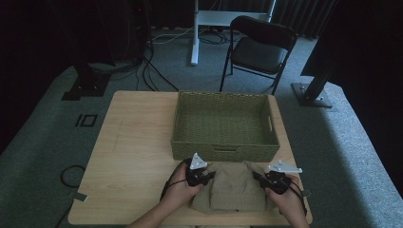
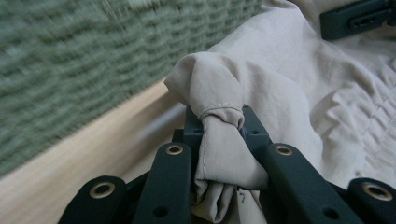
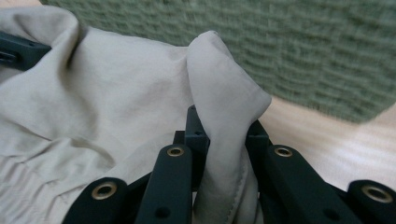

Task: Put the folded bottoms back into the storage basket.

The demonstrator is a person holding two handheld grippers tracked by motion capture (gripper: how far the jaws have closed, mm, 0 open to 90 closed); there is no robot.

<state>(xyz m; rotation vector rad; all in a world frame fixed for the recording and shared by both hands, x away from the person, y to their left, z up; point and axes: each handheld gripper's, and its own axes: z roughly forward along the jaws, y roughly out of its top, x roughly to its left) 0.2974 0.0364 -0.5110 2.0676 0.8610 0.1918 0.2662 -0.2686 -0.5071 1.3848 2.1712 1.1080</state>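
A beige cloth garment [image 1: 235, 187] lies bunched on the wooden table [image 1: 133, 142] near its front edge, just in front of a green woven basket [image 1: 223, 145]. My left gripper [image 1: 209, 176] holds the garment's left edge. In the left gripper view the gripper [image 2: 219, 126] is shut on a pinched fold with a stitched hem, and the rest of the garment [image 2: 289, 79] spreads to the right. My right gripper [image 1: 261, 178] holds the right edge. In the right gripper view the gripper [image 3: 226, 128] is shut on an upright fold of the garment [image 3: 116, 93].
The basket's woven wall stands close behind both grips [image 2: 70, 70] [image 3: 303, 46], and the basket looks empty inside. A black folding chair [image 1: 259, 47] and stand legs are on the carpet beyond the table. Bare tabletop lies to the left of the basket.
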